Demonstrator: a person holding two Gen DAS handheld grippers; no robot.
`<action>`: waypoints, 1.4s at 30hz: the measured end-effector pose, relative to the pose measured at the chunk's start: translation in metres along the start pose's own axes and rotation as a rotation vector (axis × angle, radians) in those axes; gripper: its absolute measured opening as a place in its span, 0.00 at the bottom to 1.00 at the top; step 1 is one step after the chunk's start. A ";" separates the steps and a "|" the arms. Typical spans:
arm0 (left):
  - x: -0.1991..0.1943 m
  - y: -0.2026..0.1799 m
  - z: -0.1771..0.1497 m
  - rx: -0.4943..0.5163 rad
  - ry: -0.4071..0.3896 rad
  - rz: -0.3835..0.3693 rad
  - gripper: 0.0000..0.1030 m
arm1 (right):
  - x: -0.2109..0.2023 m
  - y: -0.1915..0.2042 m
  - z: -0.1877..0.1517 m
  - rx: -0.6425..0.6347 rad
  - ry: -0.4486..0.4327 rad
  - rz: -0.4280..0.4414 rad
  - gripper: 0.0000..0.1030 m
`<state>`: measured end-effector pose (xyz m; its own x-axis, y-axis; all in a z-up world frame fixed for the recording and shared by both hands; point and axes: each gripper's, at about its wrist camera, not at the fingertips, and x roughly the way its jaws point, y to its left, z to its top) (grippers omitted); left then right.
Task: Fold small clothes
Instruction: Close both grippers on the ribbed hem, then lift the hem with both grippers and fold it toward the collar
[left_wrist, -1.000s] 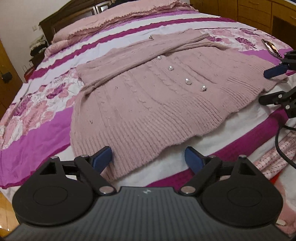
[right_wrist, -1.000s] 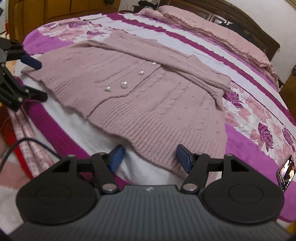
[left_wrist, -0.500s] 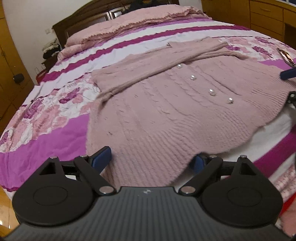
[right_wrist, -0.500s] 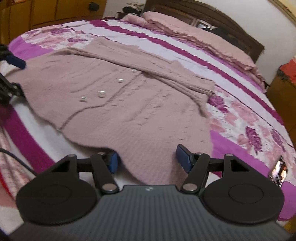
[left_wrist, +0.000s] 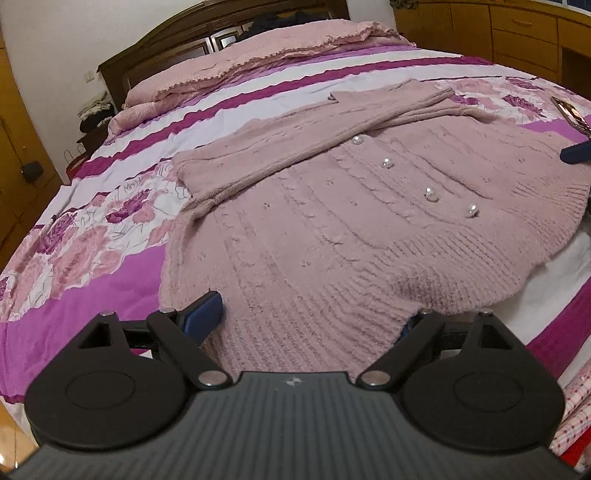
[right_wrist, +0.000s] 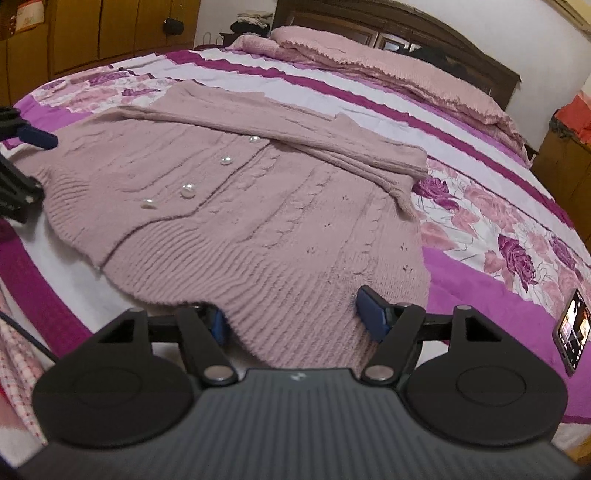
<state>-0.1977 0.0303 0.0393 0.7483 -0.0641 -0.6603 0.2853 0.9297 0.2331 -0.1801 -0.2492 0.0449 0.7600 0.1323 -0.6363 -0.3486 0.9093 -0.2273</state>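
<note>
Left gripper (left_wrist: 312, 317): jaws spread wide, straddling the ribbed hem of the pink cardigan (left_wrist: 332, 229) at its left corner; 1 blue pad on top of the knit, the other tucked under the hem edge. Nothing clamped.
Right gripper (right_wrist: 295, 317): likewise released, jaws astride the hem at the right corner, 1 pad half hidden beneath the fabric.
Pink cardigan: flat on the bed (left_wrist: 110, 295), front up, sleeves folded across the chest, 4 pearl buttons (left_wrist: 430, 194) down the placket.
Phone (right_wrist: 570, 332): on the bedspread, beside the right gripper, clear of the garment.
Step in hand, by judgement: taking hold of both hem corners ahead of a bottom-to-top fold.
Next move calls for: closing both jaws on the knit alone, not the bedspread, then lifting evenly toward the collar.
</note>
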 end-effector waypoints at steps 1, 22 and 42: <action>-0.001 0.000 0.000 0.006 -0.007 0.003 0.88 | -0.002 0.000 0.000 0.003 -0.005 0.000 0.68; -0.017 0.009 0.036 -0.041 -0.096 -0.095 0.09 | -0.013 -0.031 0.034 0.181 -0.155 0.042 0.09; 0.016 0.048 0.114 -0.255 -0.211 -0.063 0.07 | 0.024 -0.059 0.097 0.308 -0.283 0.007 0.08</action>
<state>-0.1038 0.0330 0.1209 0.8490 -0.1734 -0.4992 0.1961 0.9806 -0.0070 -0.0884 -0.2612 0.1149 0.8938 0.2033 -0.3997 -0.2070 0.9777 0.0344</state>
